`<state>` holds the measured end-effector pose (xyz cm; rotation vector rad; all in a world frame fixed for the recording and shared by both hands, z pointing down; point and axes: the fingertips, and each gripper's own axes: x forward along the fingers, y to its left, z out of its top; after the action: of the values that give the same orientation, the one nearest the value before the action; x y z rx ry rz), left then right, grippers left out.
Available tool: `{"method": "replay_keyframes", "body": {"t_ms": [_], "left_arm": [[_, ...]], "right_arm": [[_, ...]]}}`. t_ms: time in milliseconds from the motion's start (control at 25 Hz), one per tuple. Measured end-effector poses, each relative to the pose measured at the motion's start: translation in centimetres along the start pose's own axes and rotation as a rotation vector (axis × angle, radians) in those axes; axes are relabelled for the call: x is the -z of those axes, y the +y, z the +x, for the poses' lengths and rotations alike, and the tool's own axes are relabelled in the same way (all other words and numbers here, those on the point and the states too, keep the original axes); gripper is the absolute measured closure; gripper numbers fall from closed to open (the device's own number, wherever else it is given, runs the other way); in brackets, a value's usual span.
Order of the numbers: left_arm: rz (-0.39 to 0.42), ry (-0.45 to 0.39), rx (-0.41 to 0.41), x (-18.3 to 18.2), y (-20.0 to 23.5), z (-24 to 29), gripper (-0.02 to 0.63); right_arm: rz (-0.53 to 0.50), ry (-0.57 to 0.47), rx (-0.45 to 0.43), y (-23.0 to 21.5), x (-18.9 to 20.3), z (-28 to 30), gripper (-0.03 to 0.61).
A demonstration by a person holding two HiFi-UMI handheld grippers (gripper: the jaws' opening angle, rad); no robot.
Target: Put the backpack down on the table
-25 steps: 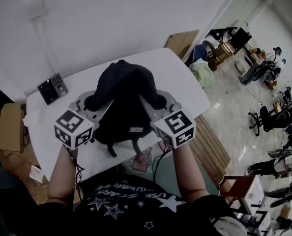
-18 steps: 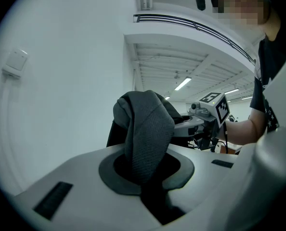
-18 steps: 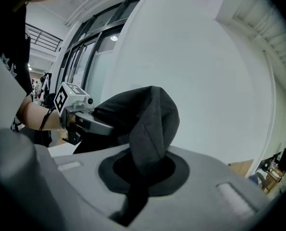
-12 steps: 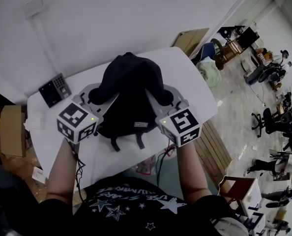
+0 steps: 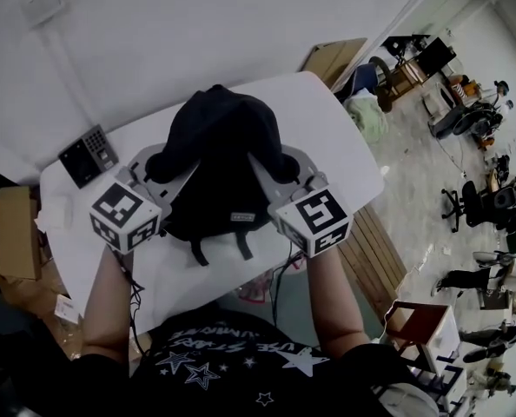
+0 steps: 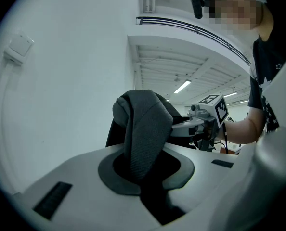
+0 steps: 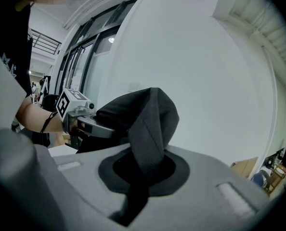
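A black backpack (image 5: pixel 219 168) stands upright over the white table (image 5: pixel 327 137), top toward the wall, its loose webbing ends trailing toward the table's near edge. Whether its base rests on the table I cannot tell. My left gripper (image 5: pixel 158 170) is shut on the left shoulder strap (image 6: pixel 143 138), which runs up from between its jaws (image 6: pixel 145 170). My right gripper (image 5: pixel 286 163) is shut on the right shoulder strap (image 7: pixel 148 138), pinched the same way (image 7: pixel 143 170). Each gripper view shows the other gripper across the bag: the right gripper (image 6: pixel 205 121) and the left gripper (image 7: pixel 78 114).
A black keypad device (image 5: pixel 89 155) lies at the table's back left, a small white item (image 5: pixel 54 211) near its left edge. A cardboard box (image 5: pixel 15 233) stands left of the table, cardboard sheets (image 5: pixel 332 56) lean at the wall. Office chairs (image 5: pixel 471 207) fill the floor at right.
Both grippers have carried the backpack away from the person and farther over the table; its dangling webbing, earlier past the near edge, now hangs over the tabletop. Both grips are unchanged.
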<state>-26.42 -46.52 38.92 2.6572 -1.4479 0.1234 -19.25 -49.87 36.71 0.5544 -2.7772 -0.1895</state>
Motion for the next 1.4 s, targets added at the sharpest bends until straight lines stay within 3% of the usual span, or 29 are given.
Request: {"method": "replay_keyframes", "body": {"t_ms": [280,800,1040,1200,1400], "left_arm": [[-0.046,-0.033,0.000,1.2,-0.3,-0.4,0.558],[-0.063,-0.060,-0.053,1.7,-1.0,-1.0,0.557],[-0.038,-0.028,-0.158,2.0,-0.8,-1.8,0.472],[-0.038,0.013,-0.198,2.8,-1.2,-3.0,0.360],[-0.043,-0.016,-0.283,2.1,-1.5,-5.8,0.327]], "right_arm": [[0.006,-0.042,0.015,0.6,0.7,-0.3,0.557],[-0.021,-0.053,0.023,1.5,0.9,-1.0,0.547],[0.008,0.004,-0.030,2.1,2.5,-2.1,0.385],[0.012,0.012,-0.007,2.4,2.7,-3.3,0.322],[0.041,0.002,0.045,2.4,2.7,-5.2,0.275]]}}
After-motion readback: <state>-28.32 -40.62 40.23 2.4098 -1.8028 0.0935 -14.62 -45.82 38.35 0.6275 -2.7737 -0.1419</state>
